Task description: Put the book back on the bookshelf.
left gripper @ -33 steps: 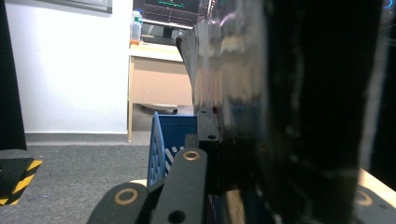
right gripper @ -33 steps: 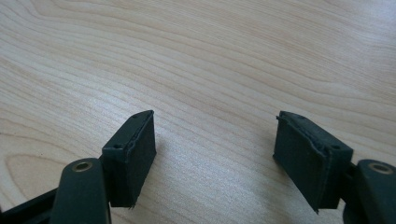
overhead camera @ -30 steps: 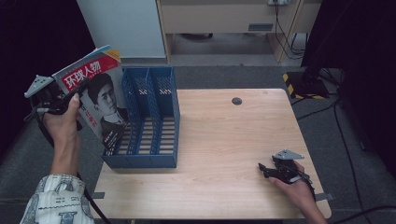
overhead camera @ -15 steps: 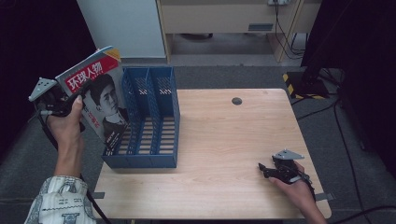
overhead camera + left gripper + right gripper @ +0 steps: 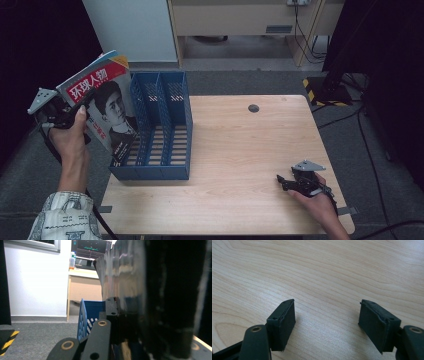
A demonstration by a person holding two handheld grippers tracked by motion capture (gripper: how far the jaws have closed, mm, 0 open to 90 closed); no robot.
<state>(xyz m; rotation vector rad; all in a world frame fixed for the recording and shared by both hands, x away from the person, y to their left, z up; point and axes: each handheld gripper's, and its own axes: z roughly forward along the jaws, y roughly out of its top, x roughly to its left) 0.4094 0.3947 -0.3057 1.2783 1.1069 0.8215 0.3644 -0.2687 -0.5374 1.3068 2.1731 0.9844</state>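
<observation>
Blue file rack (image 5: pixel 159 130) stands on the left part of the wooden table (image 5: pixel 235 165); three open-topped slots with perforated dividers. The two right slots hold nothing that can be seen. A magazine (image 5: pixel 102 107) with a red title band and a portrait cover leans tilted against the rack's left side, its lower corner at the leftmost slot; whether it sits inside cannot be told.

Left gripper (image 5: pixel 75 112), held off the table's left edge, has its jaws clamped on the magazine's edge; the glossy pages (image 5: pixel 130 285) lie against the jaw.

Right gripper (image 5: pixel 327 325) rests low on the table near the right front corner, jaws spread wide, holding nothing.
</observation>
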